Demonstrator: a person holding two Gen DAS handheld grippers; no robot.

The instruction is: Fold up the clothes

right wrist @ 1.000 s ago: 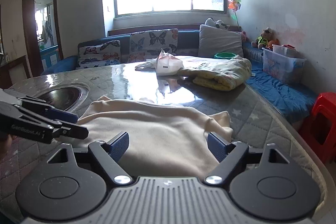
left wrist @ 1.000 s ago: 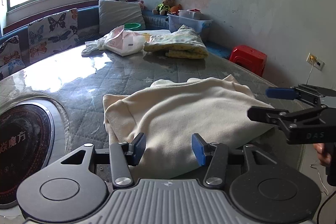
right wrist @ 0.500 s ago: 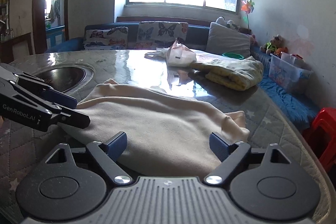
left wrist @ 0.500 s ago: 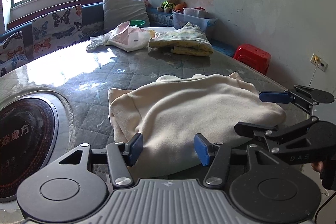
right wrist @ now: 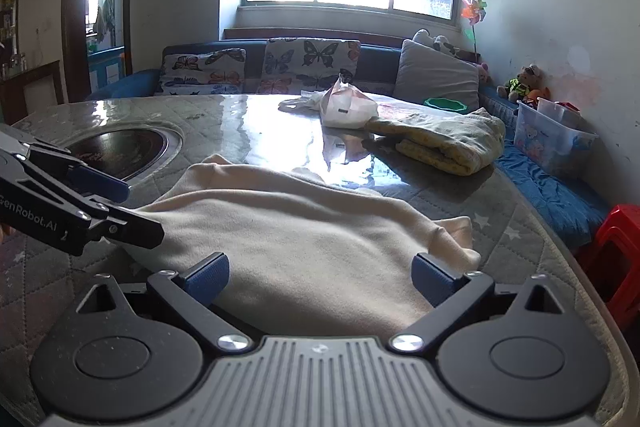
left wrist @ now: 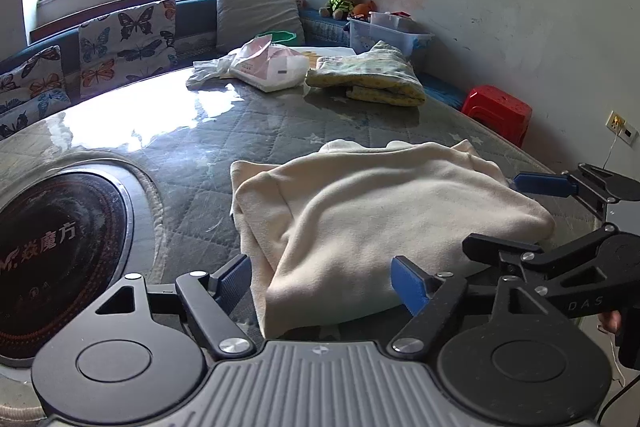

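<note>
A cream garment (left wrist: 384, 219) lies folded in a soft heap on the grey quilted table top (left wrist: 248, 139); it also shows in the right wrist view (right wrist: 304, 235). My left gripper (left wrist: 324, 279) is open, its blue pads at the garment's near edge on either side of a fold. My right gripper (right wrist: 320, 271) is open and empty, low over the garment's near edge. Each gripper shows in the other's view: the right one (left wrist: 520, 219) at the garment's right end, the left one (right wrist: 128, 203) at its left end.
A folded yellow-green garment (left wrist: 368, 79) and a white-pink plastic bag (left wrist: 272, 67) lie at the far side. A round black cooktop (left wrist: 52, 251) is set into the table on the left. A red stool (left wrist: 500, 111) and a clear bin (left wrist: 392, 35) stand beyond the table's right edge.
Both grippers have moved in and down toward the cream garment. The left gripper's pads have spread wider. The garment has not visibly shifted.
</note>
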